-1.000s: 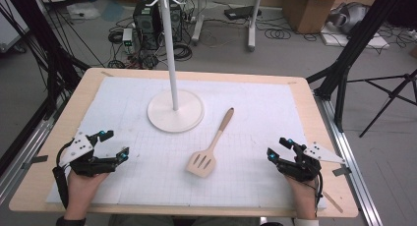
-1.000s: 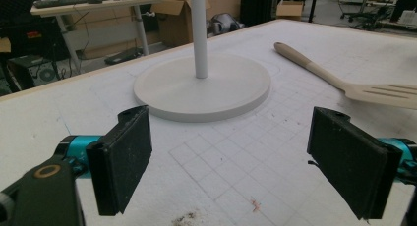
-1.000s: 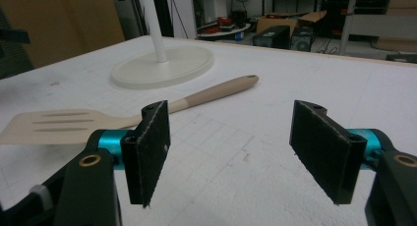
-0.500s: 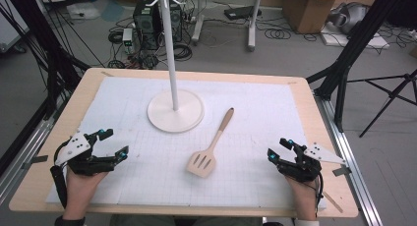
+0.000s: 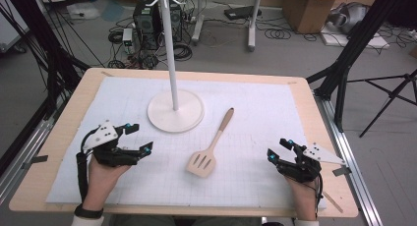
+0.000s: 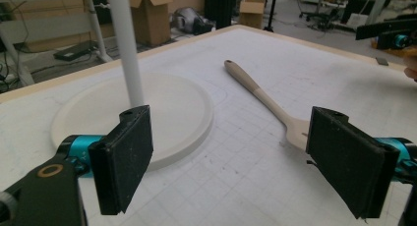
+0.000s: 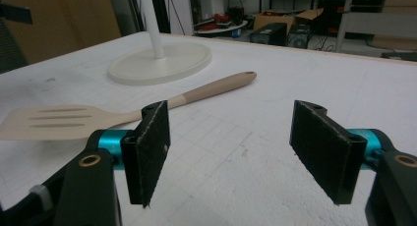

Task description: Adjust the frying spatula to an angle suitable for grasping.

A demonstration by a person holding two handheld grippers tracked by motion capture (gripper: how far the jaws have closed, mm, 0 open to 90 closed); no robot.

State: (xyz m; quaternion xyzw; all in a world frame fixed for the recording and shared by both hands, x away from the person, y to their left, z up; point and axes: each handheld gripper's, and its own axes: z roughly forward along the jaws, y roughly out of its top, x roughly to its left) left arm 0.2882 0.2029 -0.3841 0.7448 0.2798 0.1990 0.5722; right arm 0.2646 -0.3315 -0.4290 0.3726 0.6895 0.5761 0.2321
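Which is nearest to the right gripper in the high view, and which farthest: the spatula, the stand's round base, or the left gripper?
From the right gripper:
1. Spatula, lying at mid-table, to its left.
2. Round base of the white stand, farther back and left.
3. Left gripper, across the table at the left.

Before you lies a light wooden table [image 5: 64, 132] covered by a white gridded mat [image 5: 265, 108]. Beyond its far edge, on the grey floor, you see a black computer tower [image 5: 147, 17], tangled black cables [image 5: 179, 49] and a brown cardboard box [image 5: 307, 10].
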